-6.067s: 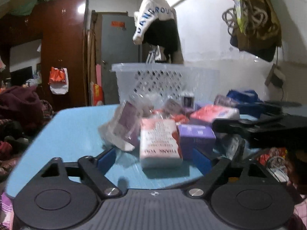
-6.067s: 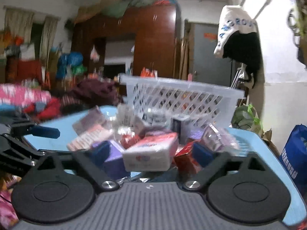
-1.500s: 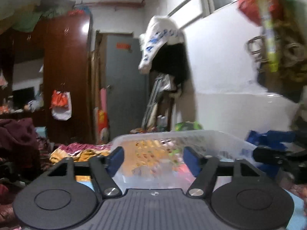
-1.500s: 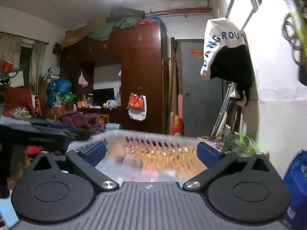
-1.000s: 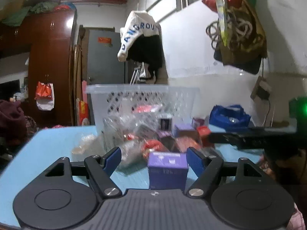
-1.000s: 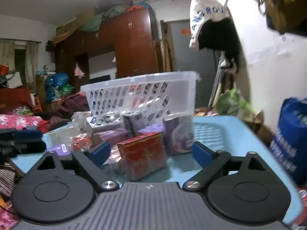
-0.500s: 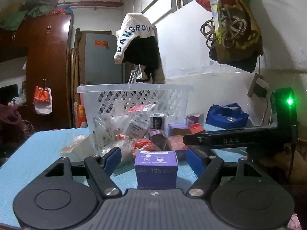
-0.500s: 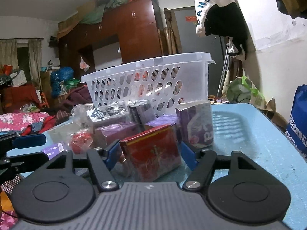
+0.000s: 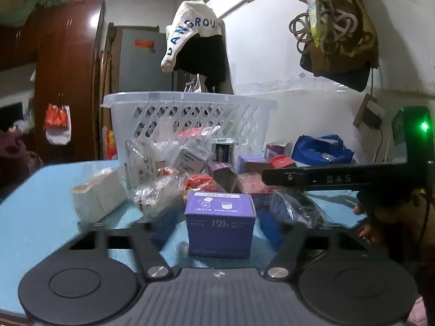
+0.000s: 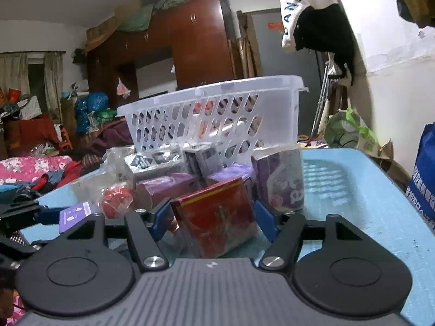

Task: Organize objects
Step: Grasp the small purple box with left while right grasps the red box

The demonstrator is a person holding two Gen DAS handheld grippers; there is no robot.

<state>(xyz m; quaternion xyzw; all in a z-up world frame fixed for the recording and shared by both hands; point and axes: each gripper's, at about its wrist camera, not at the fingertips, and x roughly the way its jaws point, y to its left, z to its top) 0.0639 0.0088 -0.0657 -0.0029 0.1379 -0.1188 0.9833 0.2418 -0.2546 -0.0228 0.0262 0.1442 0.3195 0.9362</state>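
A purple box (image 9: 220, 225) marked "12h" stands on the blue table (image 9: 40, 203) between the fingers of my left gripper (image 9: 218, 226). Its jaws are closing and blurred, and a narrow gap still shows on each side of the box. My right gripper (image 10: 213, 218) is closing on a red box (image 10: 217, 214), with its blue pads (image 10: 265, 224) against both sides. The white slotted basket (image 9: 190, 103) stands behind the pile and holds some packets. My right gripper's finger (image 9: 299, 176) crosses the left wrist view at the right.
Between the grippers and the basket (image 10: 217, 89) lies a heap of purple boxes, clear bags and a red packet (image 10: 117, 198). A white packet (image 9: 98, 195) lies left of it. A person's hand (image 9: 380, 217) is at the right. A blue bag (image 10: 424, 176) stands past the table edge.
Both grippers came down from over the basket to the pile. The right fingers have closed in onto the red box. The left has edged up to the purple box and its fingers now blur.
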